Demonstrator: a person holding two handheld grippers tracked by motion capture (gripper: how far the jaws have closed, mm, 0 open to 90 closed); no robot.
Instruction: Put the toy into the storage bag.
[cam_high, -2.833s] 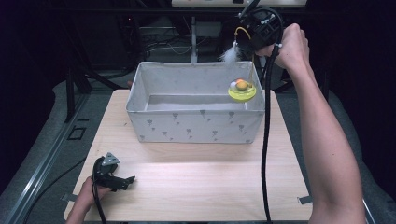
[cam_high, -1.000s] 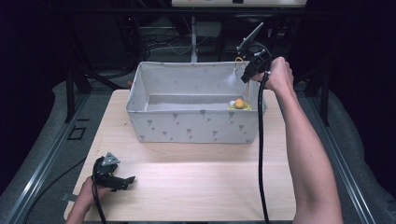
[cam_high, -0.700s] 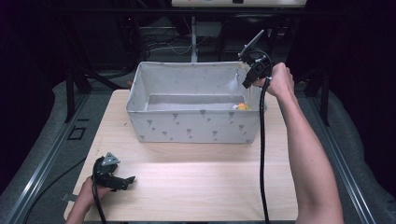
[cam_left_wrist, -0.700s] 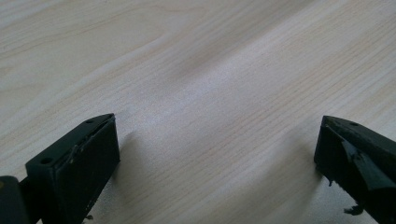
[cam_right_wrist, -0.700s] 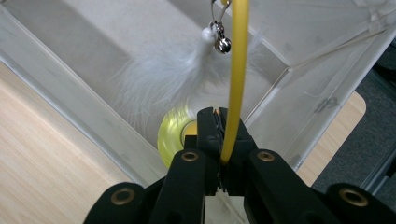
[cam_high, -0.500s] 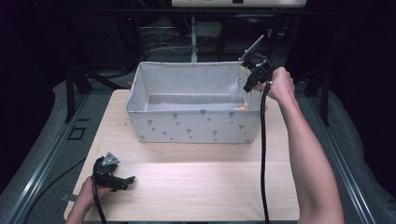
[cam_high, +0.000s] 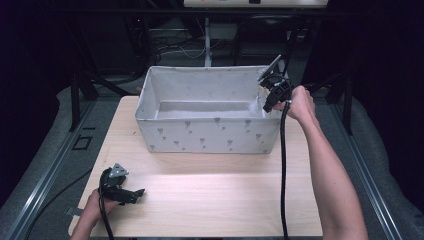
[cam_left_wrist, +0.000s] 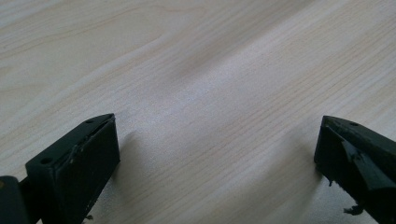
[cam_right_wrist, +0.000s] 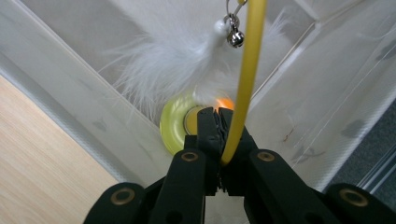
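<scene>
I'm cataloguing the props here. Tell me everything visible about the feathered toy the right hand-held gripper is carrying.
The feather toy is a yellow wand-like stem with a tuft of white feathers and a small silver bell clipped near it, above a yellow-green disc base with an orange centre. The right hand-held gripper is shut on the stem, holding the toy inside the fabric bin, near its right end.

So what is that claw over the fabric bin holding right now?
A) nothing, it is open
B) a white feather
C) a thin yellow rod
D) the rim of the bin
C: in the right gripper view the right claw is shut on the yellow rod, while the feather and small bell dangle beyond it inside the bin.
</scene>
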